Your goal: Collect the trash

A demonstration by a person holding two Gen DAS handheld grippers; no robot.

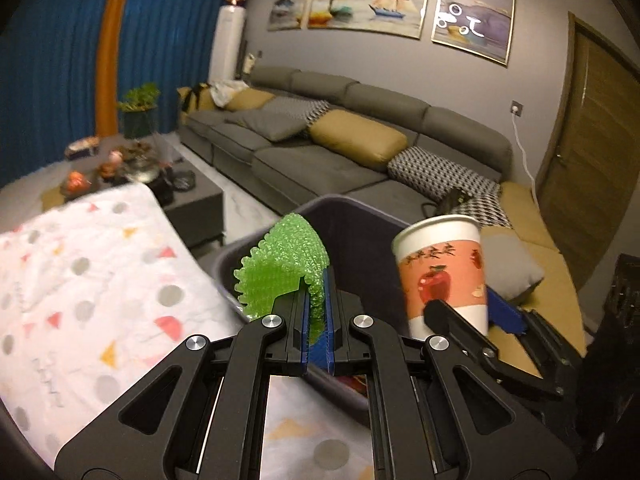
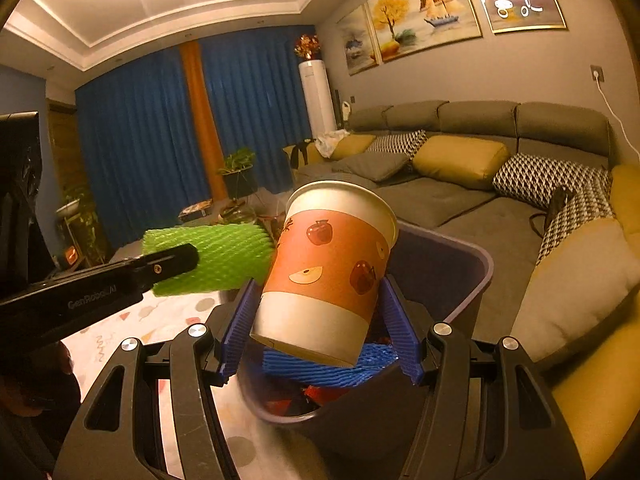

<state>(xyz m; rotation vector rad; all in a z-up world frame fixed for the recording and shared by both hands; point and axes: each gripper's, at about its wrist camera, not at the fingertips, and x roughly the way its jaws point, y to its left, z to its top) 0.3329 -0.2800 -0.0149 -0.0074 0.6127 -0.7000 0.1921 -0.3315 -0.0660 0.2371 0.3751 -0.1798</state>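
The left gripper [image 1: 316, 316] has its jaws nearly together, pinching a green foam net [image 1: 280, 272] between blue ribbed pads; the net is a soft, bumpy mesh sleeve that fans out to the upper left of the jaws. In the right wrist view the same net [image 2: 216, 260] shows at centre left as a ridged roll.

The right gripper [image 2: 320, 320] holds a paper cup [image 2: 328, 272] with its jaws set wide on the cup's lower sides. The cup is tilted, smooth, white at rim and base, with an orange band printed with apples. In the left wrist view the cup [image 1: 444, 276] stands at right centre, just beside the net.

Behind and below both things is a dark plastic bin [image 1: 360, 232] with a rounded rim; in the right wrist view, blue foam mesh [image 2: 320, 366] lies inside the bin [image 2: 460, 264], under the cup.

A white cloth [image 1: 80, 288] with grey dots and coloured triangles fills the lower left. Farther back stand a low table [image 1: 192, 200] crowded with small things, a grey sofa [image 1: 340, 152] with mustard and checked cushions, blue curtains [image 1: 48, 60] and framed paintings [image 1: 360, 0] along the top.
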